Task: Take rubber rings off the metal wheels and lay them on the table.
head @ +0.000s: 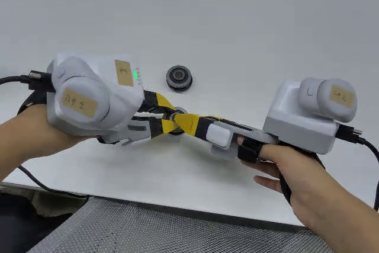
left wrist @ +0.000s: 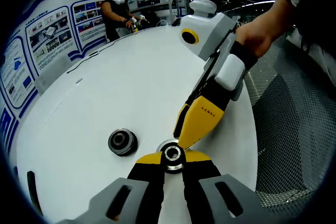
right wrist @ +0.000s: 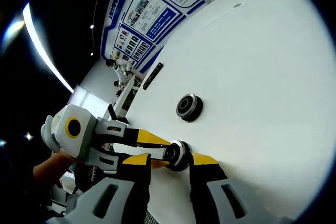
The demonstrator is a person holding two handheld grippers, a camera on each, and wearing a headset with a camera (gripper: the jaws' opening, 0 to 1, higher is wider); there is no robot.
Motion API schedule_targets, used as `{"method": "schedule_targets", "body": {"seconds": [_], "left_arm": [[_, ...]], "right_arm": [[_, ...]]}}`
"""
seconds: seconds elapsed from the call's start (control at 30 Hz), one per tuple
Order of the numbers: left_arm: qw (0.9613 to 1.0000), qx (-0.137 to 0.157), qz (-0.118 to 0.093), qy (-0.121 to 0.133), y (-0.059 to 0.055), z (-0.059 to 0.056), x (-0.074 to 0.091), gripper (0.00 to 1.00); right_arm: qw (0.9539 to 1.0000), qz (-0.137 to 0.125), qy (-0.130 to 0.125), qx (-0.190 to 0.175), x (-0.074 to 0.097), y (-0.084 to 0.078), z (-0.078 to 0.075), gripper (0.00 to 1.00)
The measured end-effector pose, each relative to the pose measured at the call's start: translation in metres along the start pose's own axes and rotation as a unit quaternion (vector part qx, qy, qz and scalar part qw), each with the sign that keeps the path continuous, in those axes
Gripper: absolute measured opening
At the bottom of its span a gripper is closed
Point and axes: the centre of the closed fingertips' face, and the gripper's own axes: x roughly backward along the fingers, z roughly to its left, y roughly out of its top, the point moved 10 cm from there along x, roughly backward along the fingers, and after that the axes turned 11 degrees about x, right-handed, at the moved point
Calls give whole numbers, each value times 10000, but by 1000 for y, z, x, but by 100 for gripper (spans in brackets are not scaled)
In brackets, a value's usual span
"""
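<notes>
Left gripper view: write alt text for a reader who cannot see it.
The left gripper holds a metal wheel between its yellow-tipped jaws on a white table, while the right gripper reaches in from the upper right, its yellow tip at the same wheel. A second wheel lies apart to the left.

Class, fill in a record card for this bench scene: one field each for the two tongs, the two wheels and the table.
Left tongs: closed on the near wheel
Right tongs: closed on the same wheel, from the opposite side
Near wheel: gripped between both tongs
Far wheel: lying flat, apart from the tongs, dark outer ring on it
Table: white, plain
</notes>
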Motion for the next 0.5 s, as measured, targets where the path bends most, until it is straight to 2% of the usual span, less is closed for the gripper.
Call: {"method": "schedule_targets", "body": {"seconds": [0.5], "left_arm": [[10000,-1,-22,0,0,0,-1,13]], "right_arm": [[9996,77,35,-267,-4,0,0,31]]}}
